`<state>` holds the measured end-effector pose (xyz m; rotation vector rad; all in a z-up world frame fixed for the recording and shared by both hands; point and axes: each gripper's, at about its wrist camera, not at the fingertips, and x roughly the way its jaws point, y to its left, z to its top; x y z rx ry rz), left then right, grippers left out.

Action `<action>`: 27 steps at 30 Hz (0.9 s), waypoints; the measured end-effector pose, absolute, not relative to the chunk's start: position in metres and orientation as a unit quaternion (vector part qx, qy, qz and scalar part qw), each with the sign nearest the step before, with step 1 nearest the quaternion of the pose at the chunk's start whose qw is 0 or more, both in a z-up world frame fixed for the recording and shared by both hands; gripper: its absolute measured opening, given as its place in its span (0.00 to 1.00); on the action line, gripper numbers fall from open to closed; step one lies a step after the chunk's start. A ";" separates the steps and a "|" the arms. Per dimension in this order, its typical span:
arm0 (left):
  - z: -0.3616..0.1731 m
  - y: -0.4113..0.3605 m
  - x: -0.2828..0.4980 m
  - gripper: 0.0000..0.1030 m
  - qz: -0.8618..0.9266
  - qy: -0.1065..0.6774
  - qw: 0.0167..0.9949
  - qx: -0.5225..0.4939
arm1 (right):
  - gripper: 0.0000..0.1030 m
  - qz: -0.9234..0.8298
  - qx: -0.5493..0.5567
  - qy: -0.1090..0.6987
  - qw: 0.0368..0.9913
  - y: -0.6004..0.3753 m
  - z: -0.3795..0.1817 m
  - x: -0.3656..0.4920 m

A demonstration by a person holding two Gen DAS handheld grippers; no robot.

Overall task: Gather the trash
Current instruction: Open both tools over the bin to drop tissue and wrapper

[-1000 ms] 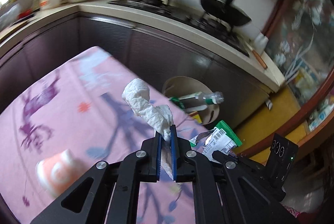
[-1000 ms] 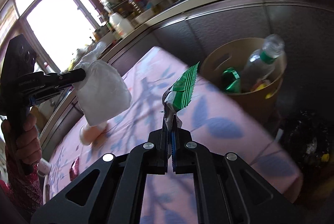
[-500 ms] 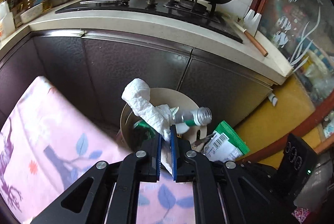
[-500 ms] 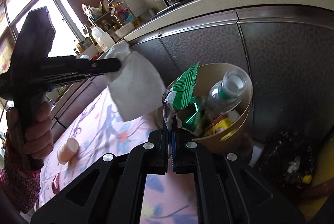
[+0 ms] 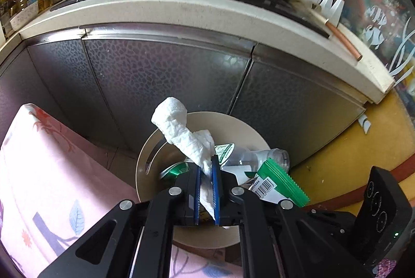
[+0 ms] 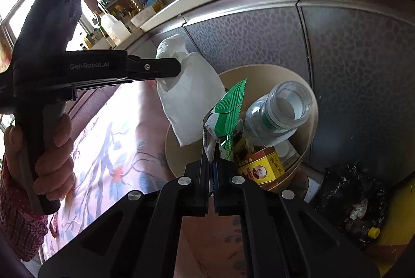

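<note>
Far left, your left hand (image 6: 39,161) wraps the grip of the left gripper (image 5: 206,174); the sleeve runs out of frame below. Under it the pink floral tablecloth (image 5: 46,174) covers the table, edges cut off by the fisheye in both views.

Left gripper: fingers nearly closed, clamped on a crumpled white paper towel (image 5: 186,135). In the right wrist view the towel (image 6: 189,99) hangs at the bin's near-left rim, partly over the opening. The pinched part is hidden between the pads.

Centre: the beige trash bin (image 5: 233,127) stands on the floor against the dark cabinet doors (image 5: 160,81), just past the table edge. Your own gripper bodies block its lower half in both views. Inside: a clear plastic bottle (image 6: 280,109), uncapped, mouth toward the right camera; a green can (image 5: 176,169), mostly hidden; a yellow-and-red labelled pack (image 6: 262,169), text too small to read.

Right gripper (image 6: 213,169): jaws pressed together on a green-and-white snack wrapper (image 6: 228,109), held over the bin opening. In the left wrist view the wrapper (image 5: 280,184) shows its barcode; the rest of the print is not legible.

Right of the bin: a black bag (image 6: 352,192) on the floor with scraps in it, contents hard to make out.
</note>
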<state>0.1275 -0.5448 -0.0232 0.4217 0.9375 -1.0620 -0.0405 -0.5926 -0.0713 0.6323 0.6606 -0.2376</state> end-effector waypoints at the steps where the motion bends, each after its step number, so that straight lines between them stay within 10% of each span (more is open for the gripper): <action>1: -0.026 -0.545 0.128 0.08 -0.483 0.429 0.739 0.193 | 0.02 -0.112 0.307 0.322 0.889 -0.594 -0.073 -0.038; 21: -0.068 -0.557 0.136 0.09 -0.455 0.446 0.736 0.230 | 0.17 -0.106 0.298 0.386 0.867 -0.602 -0.087 -0.005; 23: -0.071 -0.557 0.136 0.12 -0.451 0.450 0.735 0.234 | 0.45 -0.118 0.299 0.383 0.866 -0.604 -0.087 -0.005; 27: -0.072 -0.554 0.137 0.45 -0.441 0.437 0.747 0.239 | 0.45 -0.124 0.297 0.375 0.870 -0.604 -0.084 -0.009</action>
